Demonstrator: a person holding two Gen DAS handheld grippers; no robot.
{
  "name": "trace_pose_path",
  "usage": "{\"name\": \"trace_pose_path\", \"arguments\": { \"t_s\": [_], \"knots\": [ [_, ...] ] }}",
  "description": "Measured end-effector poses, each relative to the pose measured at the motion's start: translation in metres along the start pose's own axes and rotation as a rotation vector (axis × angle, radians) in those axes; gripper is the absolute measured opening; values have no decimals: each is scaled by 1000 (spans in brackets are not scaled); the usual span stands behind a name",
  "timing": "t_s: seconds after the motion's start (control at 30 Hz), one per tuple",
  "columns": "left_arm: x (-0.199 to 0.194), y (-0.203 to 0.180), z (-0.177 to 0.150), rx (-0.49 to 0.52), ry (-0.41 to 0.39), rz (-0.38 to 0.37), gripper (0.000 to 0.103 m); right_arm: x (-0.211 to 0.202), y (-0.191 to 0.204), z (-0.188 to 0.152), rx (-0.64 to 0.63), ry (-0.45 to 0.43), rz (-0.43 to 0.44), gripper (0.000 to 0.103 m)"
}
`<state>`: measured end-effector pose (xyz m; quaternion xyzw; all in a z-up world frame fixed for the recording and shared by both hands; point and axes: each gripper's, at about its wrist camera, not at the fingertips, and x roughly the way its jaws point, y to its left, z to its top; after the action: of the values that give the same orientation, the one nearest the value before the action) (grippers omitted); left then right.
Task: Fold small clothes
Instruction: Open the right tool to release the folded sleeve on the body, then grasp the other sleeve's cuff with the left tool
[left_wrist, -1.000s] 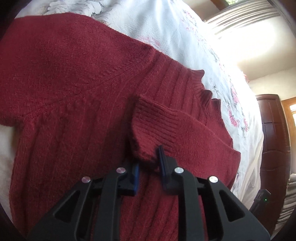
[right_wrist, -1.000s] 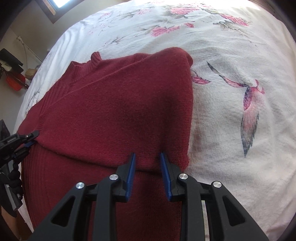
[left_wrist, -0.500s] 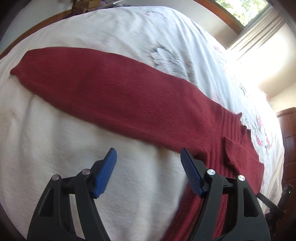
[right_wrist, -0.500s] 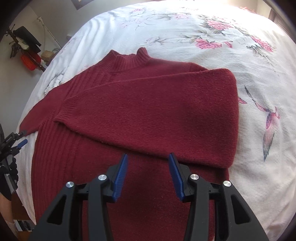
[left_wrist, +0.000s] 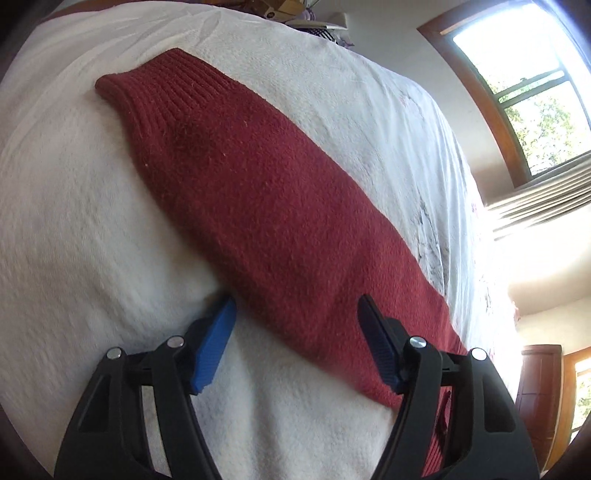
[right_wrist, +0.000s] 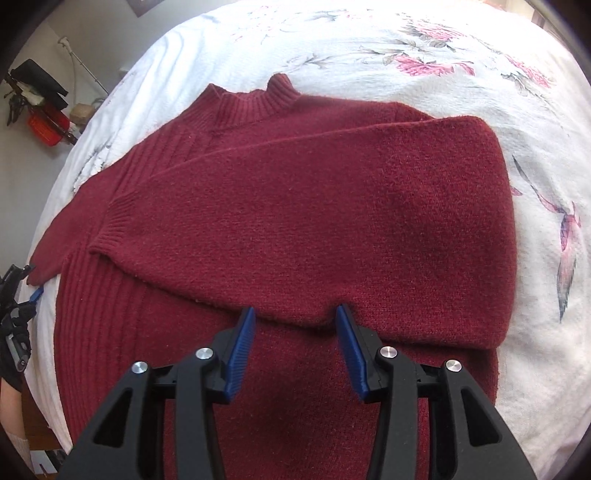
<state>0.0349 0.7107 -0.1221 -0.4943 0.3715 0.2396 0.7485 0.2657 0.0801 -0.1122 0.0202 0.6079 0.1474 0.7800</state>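
I see the maroon sweater (right_wrist: 314, 221) flat on the bed (right_wrist: 480, 74); my left hand-held gripper (left_wrist: 295, 317) (released) straddles its outstretched sleeve (left_wrist: 258, 192), my right hand-held gripper (right_wrist: 295, 328) gapes over the folded sleeve (right_wrist: 295, 240).

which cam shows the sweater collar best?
Right wrist view. The ribbed collar sits clear at the top of the red sweater, with one sleeve folded across the body. The left wrist view shows no collar, only the other sleeve stretched out on the bedspread, ending in its ribbed cuff.
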Motion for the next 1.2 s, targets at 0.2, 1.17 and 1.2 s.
{"name": "trace_pose_path", "arguments": {
  "t_s": [0.2, 1.17, 1.2],
  "knots": [
    [8, 1, 18, -29, -24, -11, 66, 6, 0, -1, -7, -4, -8, 46],
    [-3, -229, -117, 401, 22, -339, 6, -30, -30, -19, 19, -69, -38, 45],
    [2, -239, -129, 416, 40, -354, 6, -29, -33, -20, 25, -67, -37, 45]
  ]
}}
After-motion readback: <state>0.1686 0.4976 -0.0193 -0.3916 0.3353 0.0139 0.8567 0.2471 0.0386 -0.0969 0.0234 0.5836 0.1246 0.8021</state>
